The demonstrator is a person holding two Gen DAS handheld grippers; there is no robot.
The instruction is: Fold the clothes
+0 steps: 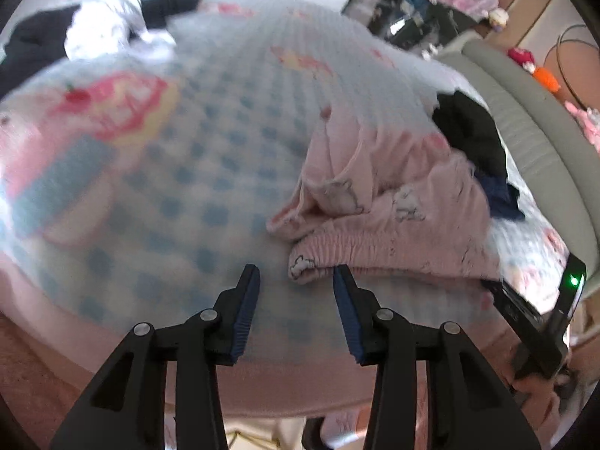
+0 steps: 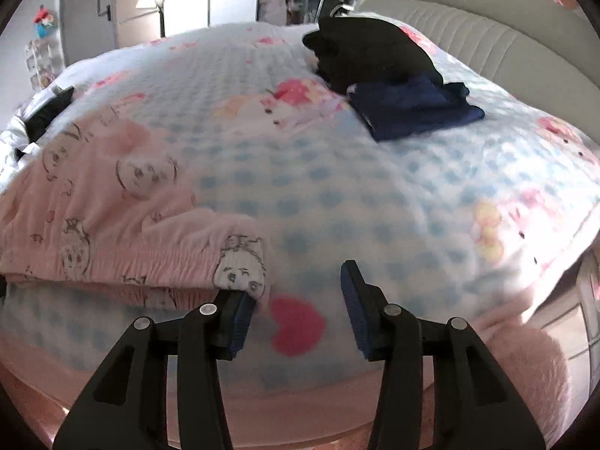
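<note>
**Left wrist and right wrist: both grippers open at the near edge of the pink garment**

Left wrist view: left gripper (image 1: 296, 277) points down at the bed, jaws apart, nothing between the pads. Only blanket (image 1: 210, 172) shows in the gap. Right-hand fingertip sits just beside the near hem of the pink garment (image 1: 390, 202); can't tell whether it touches. Garment is bunched, lying on the blanket to the right of centre, gathered band along its near edge, small cartoon prints on it. Behind it, further right, a black garment (image 1: 468, 135) and a bit of navy cloth (image 1: 502, 195), both touching the pink one's far side. Far left corner of the bed: a heap of white and dark clothes (image 1: 93, 30). Lower right edge: part of the right gripper's body with a green light (image 1: 573, 281).

Right wrist view: right gripper (image 2: 300, 288) also angled down, jaws apart, no cloth between the pads. Its left fingertip is tucked under the corner of the pink garment (image 2: 105, 202), so the cloth overlaps that tip but isn't clamped. Red heart print (image 2: 298, 326) on the blanket (image 2: 337, 187) shows in the gap. Pink garment spreads left from that corner, fairly flat, band along the near edge. Navy cloth (image 2: 412, 108) lies folded near the headboard (image 2: 487, 26), well apart from the pink garment, with the black garment (image 2: 371, 52) touching its far side.

View is blurred, fine detail unreliable.
</note>
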